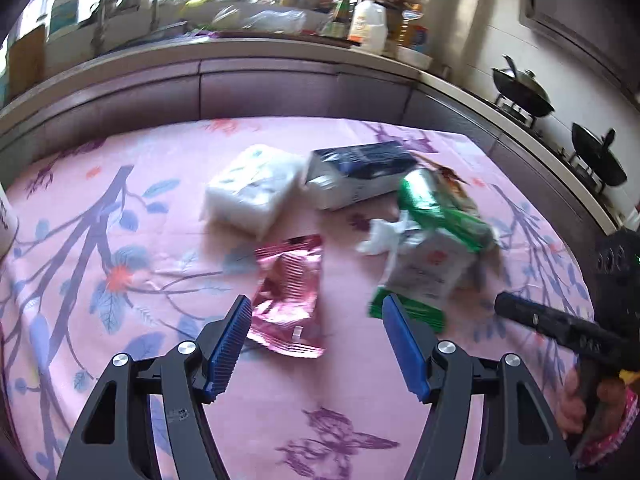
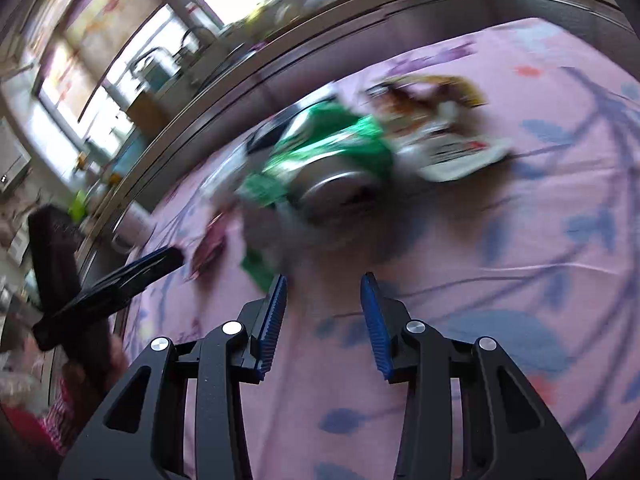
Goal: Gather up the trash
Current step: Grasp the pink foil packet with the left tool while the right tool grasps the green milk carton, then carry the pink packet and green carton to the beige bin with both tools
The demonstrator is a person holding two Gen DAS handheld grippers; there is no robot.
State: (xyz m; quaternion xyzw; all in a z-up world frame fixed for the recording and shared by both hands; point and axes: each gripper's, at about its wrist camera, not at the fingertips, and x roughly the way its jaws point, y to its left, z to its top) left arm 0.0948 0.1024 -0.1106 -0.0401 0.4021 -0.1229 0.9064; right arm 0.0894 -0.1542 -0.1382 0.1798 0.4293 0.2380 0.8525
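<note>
Trash lies on a pink flowered tablecloth [image 1: 160, 360]. A pink foil wrapper [image 1: 290, 292] lies just ahead of my open, empty left gripper [image 1: 316, 312]. A green and silver wrapper [image 1: 436, 236] with crumpled white paper [image 1: 380, 236] lies to its right. A white tissue pack [image 1: 252, 188] and a blue and white pack [image 1: 356, 172] lie farther back. In the right wrist view, my right gripper [image 2: 324, 292] is open and empty, a short way before the blurred green wrapper [image 2: 328, 160] and a brown and white wrapper [image 2: 440, 128]. The right gripper also shows in the left wrist view [image 1: 560, 324].
A purple cabinet front [image 1: 260, 88] and a cluttered counter [image 1: 280, 36] run behind the table. Two woks [image 1: 524, 92] stand on a stove at the right. A white container [image 1: 6, 220] stands at the table's left edge. The left gripper shows in the right wrist view [image 2: 120, 276].
</note>
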